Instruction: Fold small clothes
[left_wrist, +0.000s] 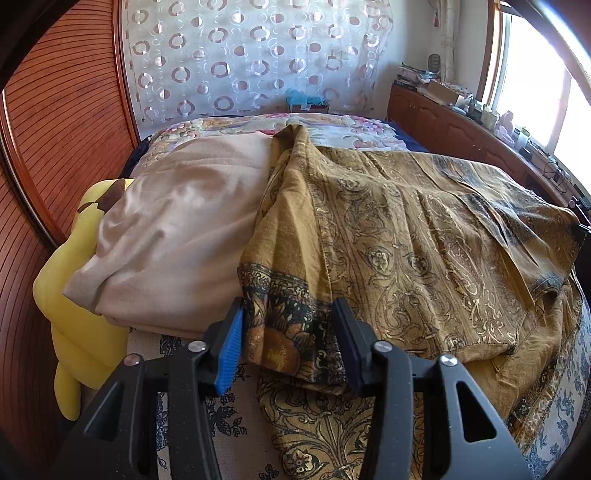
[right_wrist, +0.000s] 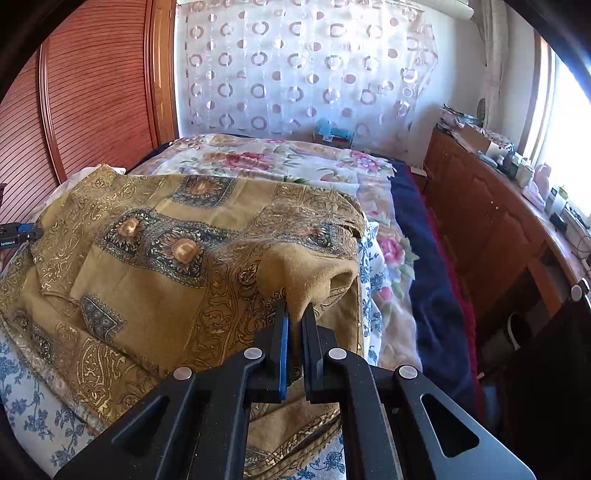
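A mustard-yellow garment with a paisley print and dark flowered borders (left_wrist: 406, 229) lies spread over the bed. In the left wrist view my left gripper (left_wrist: 288, 317) straddles its dark-bordered corner. The cloth lies flat between the blue pad (left_wrist: 231, 350) and the other finger, and the jaws still stand apart. In the right wrist view my right gripper (right_wrist: 297, 314) is shut on a raised fold of the same garment (right_wrist: 147, 240), which is pulled up into a small peak at the fingertips. The left gripper's tip (right_wrist: 22, 232) shows at the far left edge.
A beige pillow (left_wrist: 177, 229) and a yellow plush toy (left_wrist: 74, 295) lie left of the garment, against a slatted wooden wardrobe (left_wrist: 55, 129). A floral quilt (right_wrist: 277, 158) and a navy blanket (right_wrist: 424, 258) cover the bed beyond. A cluttered wooden sideboard (right_wrist: 498, 221) runs under the window.
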